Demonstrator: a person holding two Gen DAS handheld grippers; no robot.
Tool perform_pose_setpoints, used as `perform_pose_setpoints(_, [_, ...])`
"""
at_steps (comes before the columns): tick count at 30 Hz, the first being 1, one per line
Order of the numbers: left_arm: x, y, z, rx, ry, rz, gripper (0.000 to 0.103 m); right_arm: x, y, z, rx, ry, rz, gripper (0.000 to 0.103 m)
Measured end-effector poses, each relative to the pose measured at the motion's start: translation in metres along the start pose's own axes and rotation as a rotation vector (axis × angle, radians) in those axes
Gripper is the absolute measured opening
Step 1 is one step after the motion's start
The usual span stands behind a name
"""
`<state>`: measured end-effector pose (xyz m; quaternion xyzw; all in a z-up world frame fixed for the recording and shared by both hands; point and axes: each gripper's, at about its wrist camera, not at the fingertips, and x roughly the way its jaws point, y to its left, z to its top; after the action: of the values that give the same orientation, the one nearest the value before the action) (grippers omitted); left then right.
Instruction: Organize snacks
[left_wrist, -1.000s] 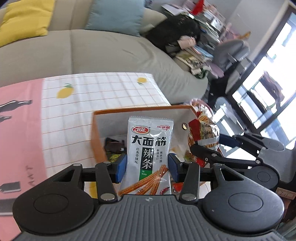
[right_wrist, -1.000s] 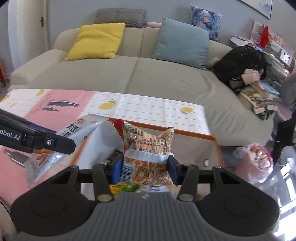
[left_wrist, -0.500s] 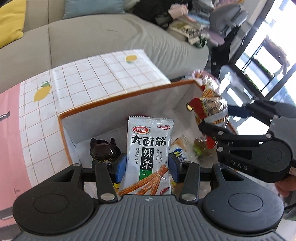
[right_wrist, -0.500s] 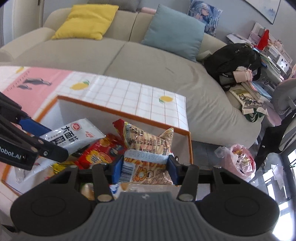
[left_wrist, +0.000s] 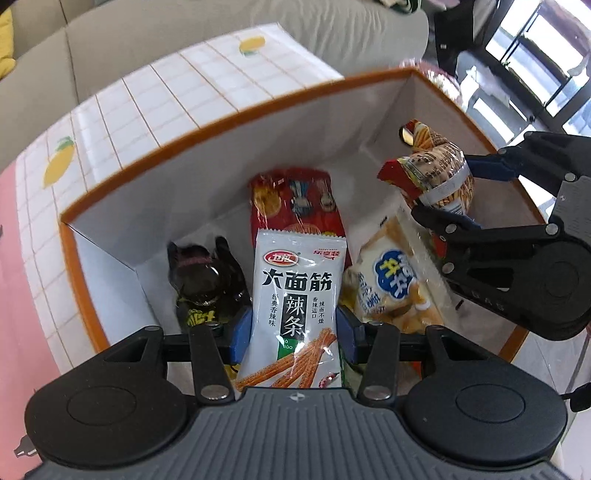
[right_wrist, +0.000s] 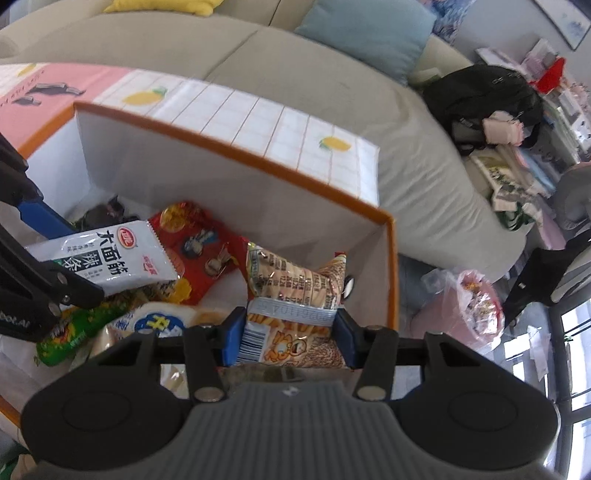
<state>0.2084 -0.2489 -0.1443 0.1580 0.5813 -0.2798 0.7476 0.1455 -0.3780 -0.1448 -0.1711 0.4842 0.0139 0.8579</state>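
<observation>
Two grippers, both over the open box (left_wrist: 236, 110), each clamped on a packet. Left gripper (left_wrist: 293, 334): blue pads pressed against the sides of a white spicy-strip packet (left_wrist: 295, 295), jaws only as wide as the packet, which stands upright above the box contents. Right gripper (right_wrist: 288, 338): pads closed to packet width on a yellow-orange snack bag (right_wrist: 295, 291), held near the box's right corner.

Inside the box, under the held packets: a white bread bag (left_wrist: 391, 291) just right of centre, a black packet (left_wrist: 205, 280) at left, a green packet (right_wrist: 74, 332), a red packet (left_wrist: 295, 199) flat in the middle reaching toward the far wall. Bare floor shows only along the far wall and far right corner. The orange rim (right_wrist: 229, 147) is close on the right side of the right gripper.

Beyond the box: checked tablecloth (left_wrist: 166, 85), then the sofa (right_wrist: 184, 40).
</observation>
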Motion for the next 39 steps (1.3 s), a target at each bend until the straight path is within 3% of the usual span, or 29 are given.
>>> perform_pose_setpoints(9, [0.003, -0.002, 0.004, 0.017, 0.024, 0.032, 0.067, 0.004, 0.003, 0.002, 0.002, 0.045, 0.012, 0.052])
perform_pose_setpoints(12, [-0.007, -0.002, 0.002, 0.031, 0.0, 0.021, 0.078, -0.002, 0.003, 0.006, -0.008, 0.053, 0.013, 0.058])
perform_pose_setpoints(13, [-0.012, -0.003, 0.001, 0.036, -0.007, 0.014, 0.08, -0.005, 0.003, 0.007, -0.014, 0.057, 0.012, 0.064])
perform_pose_setpoints(19, [-0.048, -0.009, -0.01, 0.055, -0.058, -0.004, 0.081, -0.033, 0.004, 0.013, -0.01, 0.047, -0.01, 0.082])
perform_pose_setpoints(24, [-0.085, -0.011, -0.024, 0.046, -0.139, -0.011, 0.081, -0.066, 0.003, 0.012, 0.039, 0.018, -0.041, 0.086])
perform_pose_setpoints(33, [-0.154, -0.011, -0.064, 0.029, -0.345, 0.06, 0.081, -0.159, 0.016, 0.0, 0.232, -0.209, -0.032, 0.091])
perform_pose_setpoints(39, [-0.195, -0.01, -0.102, 0.005, -0.498, 0.125, 0.081, -0.211, 0.043, -0.019, 0.306, -0.372, -0.076, 0.091])
